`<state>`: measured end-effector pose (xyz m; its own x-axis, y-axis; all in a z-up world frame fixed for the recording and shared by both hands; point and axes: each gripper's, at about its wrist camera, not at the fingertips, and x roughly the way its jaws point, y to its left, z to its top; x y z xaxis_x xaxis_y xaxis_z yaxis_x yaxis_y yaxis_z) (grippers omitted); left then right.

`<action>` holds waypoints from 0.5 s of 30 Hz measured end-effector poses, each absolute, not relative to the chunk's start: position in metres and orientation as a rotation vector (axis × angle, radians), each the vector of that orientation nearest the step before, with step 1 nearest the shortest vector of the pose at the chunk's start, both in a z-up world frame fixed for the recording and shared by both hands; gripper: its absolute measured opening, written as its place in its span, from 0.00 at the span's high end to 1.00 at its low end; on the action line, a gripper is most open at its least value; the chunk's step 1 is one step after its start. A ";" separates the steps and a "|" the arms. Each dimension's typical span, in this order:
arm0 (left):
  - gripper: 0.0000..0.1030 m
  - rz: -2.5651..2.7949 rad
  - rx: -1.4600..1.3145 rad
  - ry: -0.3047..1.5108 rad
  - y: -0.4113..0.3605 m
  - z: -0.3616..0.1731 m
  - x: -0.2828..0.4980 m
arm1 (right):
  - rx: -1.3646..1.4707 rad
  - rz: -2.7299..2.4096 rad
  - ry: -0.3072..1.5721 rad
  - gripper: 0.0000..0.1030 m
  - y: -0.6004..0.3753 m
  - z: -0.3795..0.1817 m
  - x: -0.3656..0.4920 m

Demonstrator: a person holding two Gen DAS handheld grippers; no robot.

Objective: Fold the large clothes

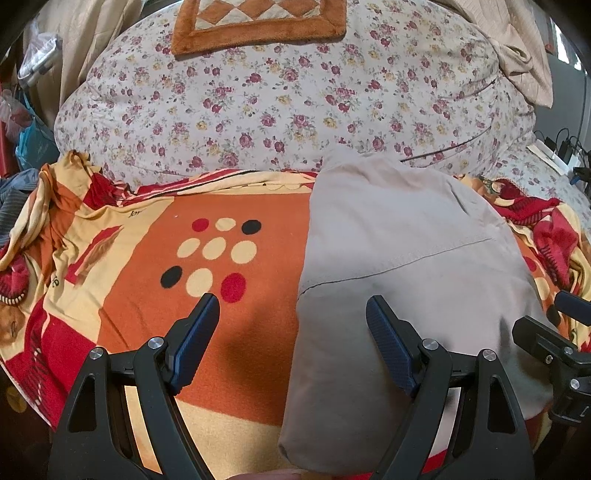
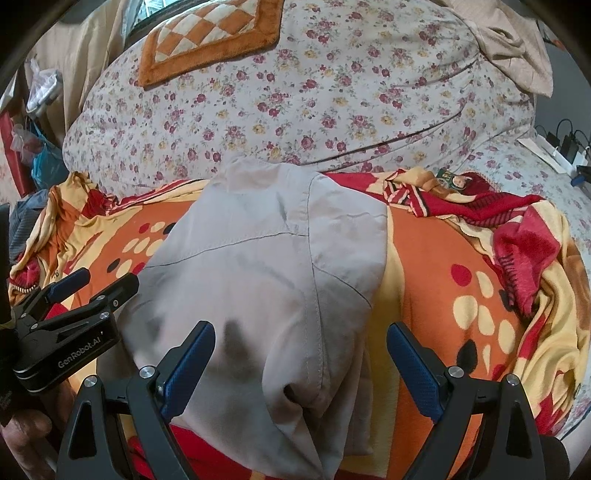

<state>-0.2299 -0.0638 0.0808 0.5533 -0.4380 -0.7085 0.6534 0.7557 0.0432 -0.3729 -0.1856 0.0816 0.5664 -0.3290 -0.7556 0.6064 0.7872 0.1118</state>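
A beige garment (image 1: 406, 266) lies folded into a long strip on an orange, red and yellow patterned blanket (image 1: 207, 332). It also shows in the right wrist view (image 2: 258, 266), with a seam across it and a puckered fold near the front. My left gripper (image 1: 291, 306) is open and empty, its jaws spanning the garment's left edge. My right gripper (image 2: 301, 332) is open and empty above the garment's near right part. The left gripper shows at the left of the right wrist view (image 2: 70, 321); the right gripper shows at the right edge of the left wrist view (image 1: 554, 332).
A floral quilt (image 1: 277, 110) is heaped behind the blanket, with an orange checkered cushion (image 1: 258, 22) on top. A power strip with cables (image 1: 554, 155) lies at the far right. Bags and clutter (image 1: 29, 129) stand at the left.
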 end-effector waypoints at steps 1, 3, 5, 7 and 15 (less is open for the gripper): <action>0.21 -0.659 0.320 0.739 -0.064 0.081 -0.229 | 0.383 -0.565 0.795 0.10 -0.185 0.081 -0.373; 0.21 -0.661 0.322 0.739 -0.063 0.080 -0.228 | 0.383 -0.565 0.796 0.10 -0.184 0.081 -0.372; 0.21 -0.661 0.322 0.739 -0.063 0.080 -0.228 | 0.384 -0.565 0.795 0.10 -0.184 0.081 -0.372; 0.21 -0.661 0.322 0.740 -0.063 0.080 -0.228 | 0.384 -0.564 0.796 0.10 -0.184 0.080 -0.372; 0.21 -0.660 0.325 0.740 -0.064 0.080 -0.229 | 0.381 -0.557 0.805 0.10 -0.181 0.078 -0.370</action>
<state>-0.2293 -0.0638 0.0802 0.5519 -0.4369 -0.7103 0.6559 0.7534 0.0462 -0.3700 -0.1814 0.0777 0.5632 -0.3201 -0.7618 0.6000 0.7923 0.1106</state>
